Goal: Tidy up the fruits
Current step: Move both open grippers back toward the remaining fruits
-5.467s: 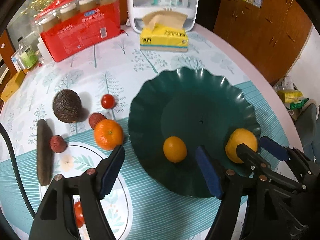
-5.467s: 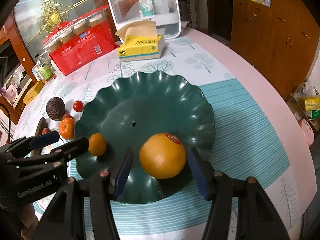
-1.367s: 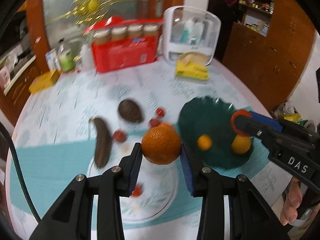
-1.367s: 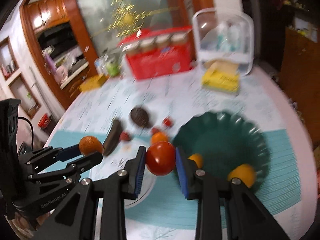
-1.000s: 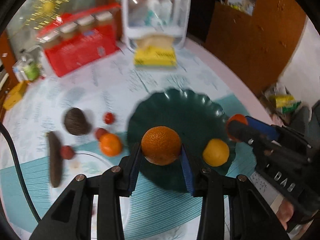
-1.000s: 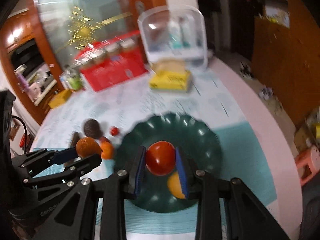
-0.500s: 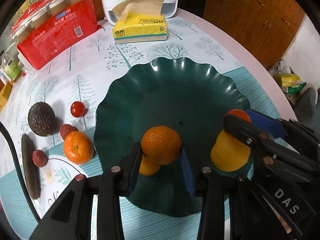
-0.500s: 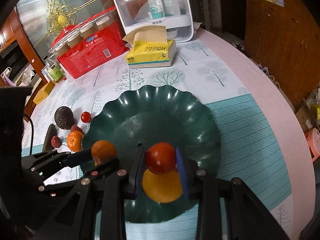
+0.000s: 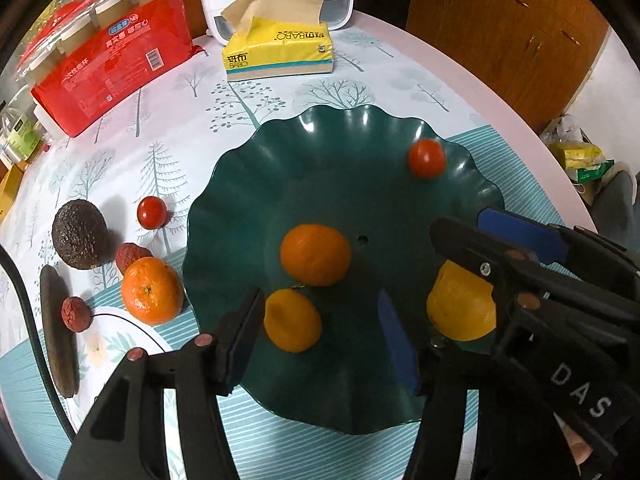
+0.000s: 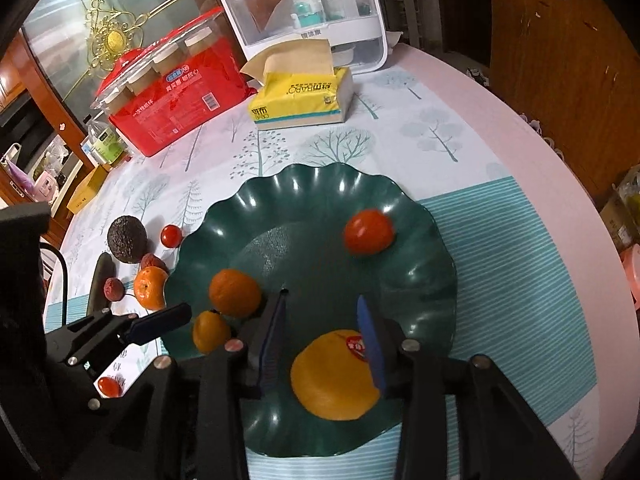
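A dark green scalloped plate [image 9: 280,160] [image 10: 304,188] holds a tangerine [image 9: 315,254] [image 10: 234,293], a small orange fruit [image 9: 292,320] [image 10: 210,331], a big yellow-orange citrus [image 9: 460,308] [image 10: 332,380] and a red tomato [image 9: 426,157] [image 10: 368,232]. My left gripper [image 9: 320,328] is open and empty above the plate's near side. My right gripper [image 10: 320,328] is open and empty above the big citrus. Left of the plate lie another tangerine [image 9: 150,290], a cherry tomato [image 9: 152,212], an avocado [image 9: 80,233], two lychees [image 9: 76,313] and a dark long fruit [image 9: 56,328].
A white patterned plate [image 9: 104,352] sits at the near left with a small tomato [image 10: 109,386] on it. A yellow tissue pack [image 9: 280,52], a red package of cups [image 9: 108,60] and a white storage box [image 10: 312,12] stand at the back. The table edge curves at the right.
Both grippers came down over the green plate and opened. The tangerine left my left gripper and lies in the plate. The tomato left my right gripper and lies at the plate's far right.
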